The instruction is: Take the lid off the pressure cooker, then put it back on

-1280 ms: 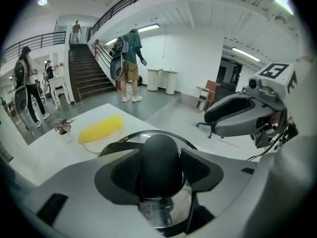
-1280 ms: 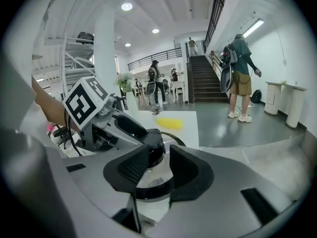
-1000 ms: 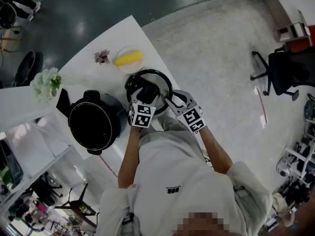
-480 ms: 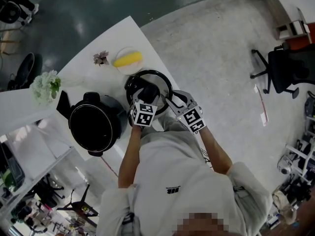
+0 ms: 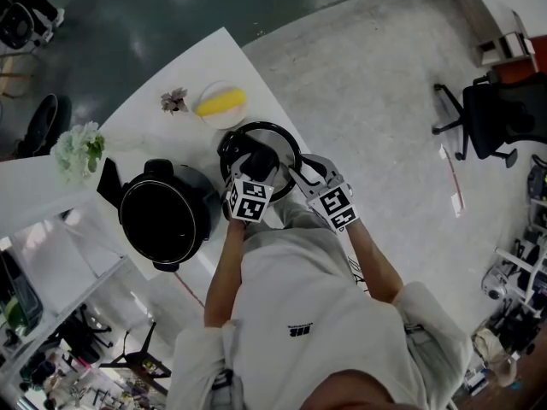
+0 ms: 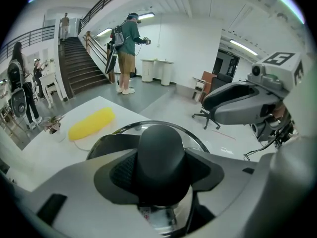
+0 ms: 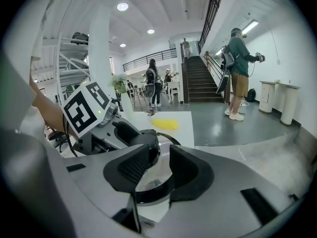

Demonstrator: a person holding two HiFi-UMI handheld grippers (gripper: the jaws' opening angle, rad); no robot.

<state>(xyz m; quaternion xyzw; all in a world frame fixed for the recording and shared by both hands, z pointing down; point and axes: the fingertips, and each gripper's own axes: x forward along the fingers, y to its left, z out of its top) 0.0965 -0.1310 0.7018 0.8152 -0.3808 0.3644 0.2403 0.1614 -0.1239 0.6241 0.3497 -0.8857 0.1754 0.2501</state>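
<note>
The glass lid with a black rim lies on the white table, to the right of the open black pressure cooker. My left gripper is over the lid's middle. Its jaws have just been closing, and its pads now press both sides of the black knob. My right gripper is at the lid's near right edge. In the right gripper view its jaws stand apart, with the lid's rim low in the gap and nothing pressed between the pads.
A yellow object on a plate and a small flower sit just beyond the lid. A white bouquet stands at the far left of the table. The table's right edge runs close by the lid. An office chair stands on the floor.
</note>
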